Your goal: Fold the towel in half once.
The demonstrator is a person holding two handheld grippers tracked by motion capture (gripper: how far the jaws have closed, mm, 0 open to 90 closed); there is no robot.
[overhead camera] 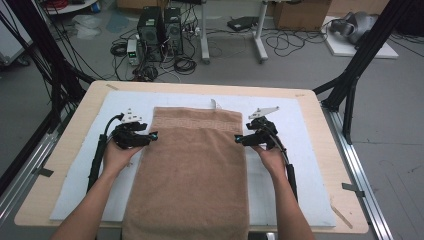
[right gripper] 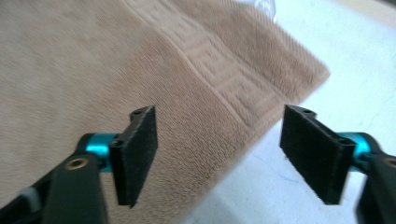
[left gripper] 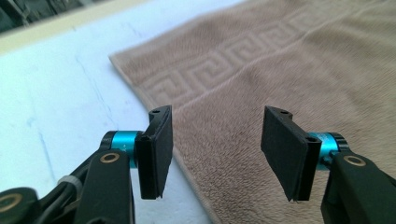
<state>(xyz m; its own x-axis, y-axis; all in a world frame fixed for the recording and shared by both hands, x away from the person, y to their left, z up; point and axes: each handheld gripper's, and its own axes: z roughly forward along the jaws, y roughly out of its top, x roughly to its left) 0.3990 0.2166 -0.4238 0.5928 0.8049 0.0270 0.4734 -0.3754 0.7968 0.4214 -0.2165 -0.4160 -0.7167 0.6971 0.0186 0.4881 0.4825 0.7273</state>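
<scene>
Hand-held gripper [left gripper: 215, 154] over terry towel [left gripper: 280, 74]

The towel's [overhead camera: 192, 170] near end runs off the bottom edge of the high view, so how far it hangs past the table [overhead camera: 65, 145] cannot be told. Both forearms are cut off there too. In the left gripper view the towel [left gripper: 280, 70] leaves the frame at top and right, and its far part is blurred; the gripper [left gripper: 217, 154] body is cut off at the bottom. In the right gripper view the towel [right gripper: 93, 56] is soft and smeared at upper left, and a pale tag [right gripper: 264, 7] at the top edge is too blurred and cropped to make out. Floor clutter [overhead camera: 160, 40] beyond the table is too small to identify.
</scene>
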